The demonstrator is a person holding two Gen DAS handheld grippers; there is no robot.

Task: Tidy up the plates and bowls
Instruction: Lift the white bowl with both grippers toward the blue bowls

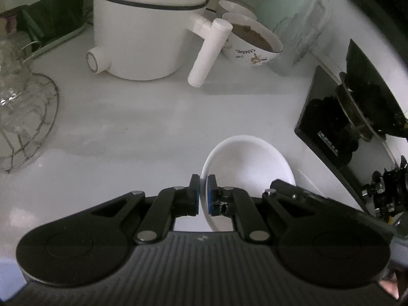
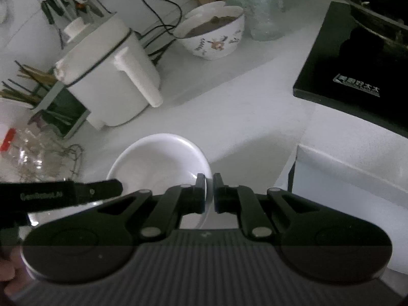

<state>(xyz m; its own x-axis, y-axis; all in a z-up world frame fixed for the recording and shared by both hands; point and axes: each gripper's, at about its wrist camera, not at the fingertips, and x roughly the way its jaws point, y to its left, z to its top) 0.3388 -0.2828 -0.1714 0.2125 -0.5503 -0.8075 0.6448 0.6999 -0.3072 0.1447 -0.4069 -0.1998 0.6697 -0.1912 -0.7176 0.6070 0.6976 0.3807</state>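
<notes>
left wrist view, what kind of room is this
Most likely a home kitchen counter: a white electric cooking pot with a handle, a patterned bowl holding brown food, and a black induction cooktop carrying a dark pan.

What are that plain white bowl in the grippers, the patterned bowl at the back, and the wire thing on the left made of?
White bowl: probably glazed ceramic or porcelain, smooth with glossy highlights; melamine is possible. Patterned bowl: likely glazed ceramic too, shiny with printed figures on its side. Wire rack: bare metal wire, thin, grey and slightly shiny. Both the left gripper and right gripper pinch the white bowl's rim.
</notes>
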